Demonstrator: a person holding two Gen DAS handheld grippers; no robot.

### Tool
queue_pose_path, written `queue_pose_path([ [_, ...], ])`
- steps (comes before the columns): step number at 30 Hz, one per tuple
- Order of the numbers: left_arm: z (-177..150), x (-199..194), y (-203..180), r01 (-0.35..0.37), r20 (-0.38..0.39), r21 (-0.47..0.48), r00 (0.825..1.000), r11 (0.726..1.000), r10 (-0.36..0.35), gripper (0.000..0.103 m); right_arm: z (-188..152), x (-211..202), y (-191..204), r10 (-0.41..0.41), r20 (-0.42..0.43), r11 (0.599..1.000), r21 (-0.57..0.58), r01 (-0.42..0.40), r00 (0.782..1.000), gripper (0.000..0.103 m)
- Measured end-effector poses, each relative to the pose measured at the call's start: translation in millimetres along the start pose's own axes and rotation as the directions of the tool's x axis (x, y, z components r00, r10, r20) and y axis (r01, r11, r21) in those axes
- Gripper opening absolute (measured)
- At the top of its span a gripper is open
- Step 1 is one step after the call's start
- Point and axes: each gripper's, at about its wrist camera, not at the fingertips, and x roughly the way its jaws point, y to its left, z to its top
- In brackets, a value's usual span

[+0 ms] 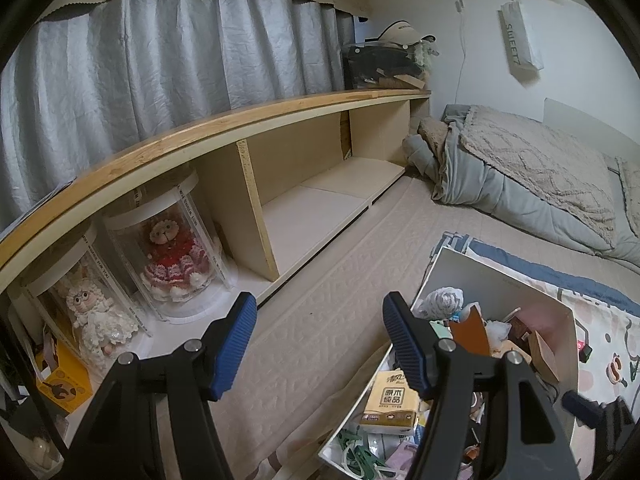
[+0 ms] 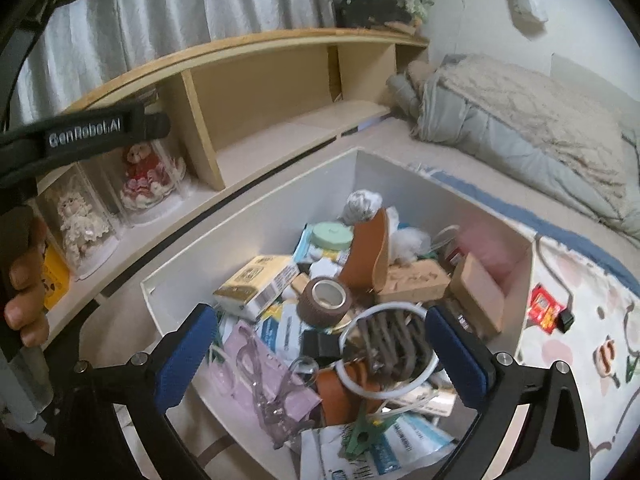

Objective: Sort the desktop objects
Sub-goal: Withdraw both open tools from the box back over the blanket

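Hovering over a white box [image 2: 256, 216] of clutter on a bed.
Right hand-held gripper [image 2: 320, 354] gapes wide, empty; left hand-held gripper [image 1: 320, 344] stands apart, empty.

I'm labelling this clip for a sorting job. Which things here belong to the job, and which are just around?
Job:
white box of clutter
tissue pack
brown tape roll
right gripper, jaws open above the box
left gripper, jaws open

Just around:
two boxed dolls on the shelf
folded quilt
curtain
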Motion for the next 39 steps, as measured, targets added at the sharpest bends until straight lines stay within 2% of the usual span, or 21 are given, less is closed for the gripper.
queue_pose_path([
  [7,-1.1,-1.2,0.1,0.016,0.005,-0.001,1.0,1.0,-0.016,0.066,12.5,-22.6,-12.7,-0.016,0.102,0.999,0.035,0.013,0.995,0.103],
  [9,-2.4,-3.0,-0.9,0.026,0.007,-0.002,1.0,1.0,-0.026,0.071,15.7,-29.1,-17.5,-0.031,0.13,0.999,0.043,0.025,0.991,0.103],
  [10,-3.1,-4.0,-1.3,0.033,0.009,-0.003,0.999,0.999,-0.033,0.078,16.8,-31.0,-19.3,-0.036,0.136,0.998,0.048,0.03,0.99,0.103],
  [15,-5.1,-10.7,-9.4,0.039,0.032,0.025,0.999,0.999,-0.04,0.083,20.4,-38.4,-30.1,-0.059,0.151,0.996,0.074,0.048,0.987,0.103],
  [19,-6.8,-15.1,-19.5,0.05,0.052,0.068,0.997,0.996,-0.053,0.095,21.3,-39.9,-34.0,-0.073,0.152,0.995,0.082,0.061,0.986,0.103],
  [22,-8.2,-16.6,-26.7,0.059,0.056,0.093,0.996,0.994,-0.064,0.098,21.5,-42.9,-35.8,-0.085,0.154,0.993,0.088,0.072,0.984,0.103],
  [39,-11.5,-31.7,-52.4,0.119,0.064,0.125,0.99,0.985,-0.128,0.099,26.1,-75.1,-70.6,-0.153,0.193,0.981,0.146,0.126,0.969,0.103],
])
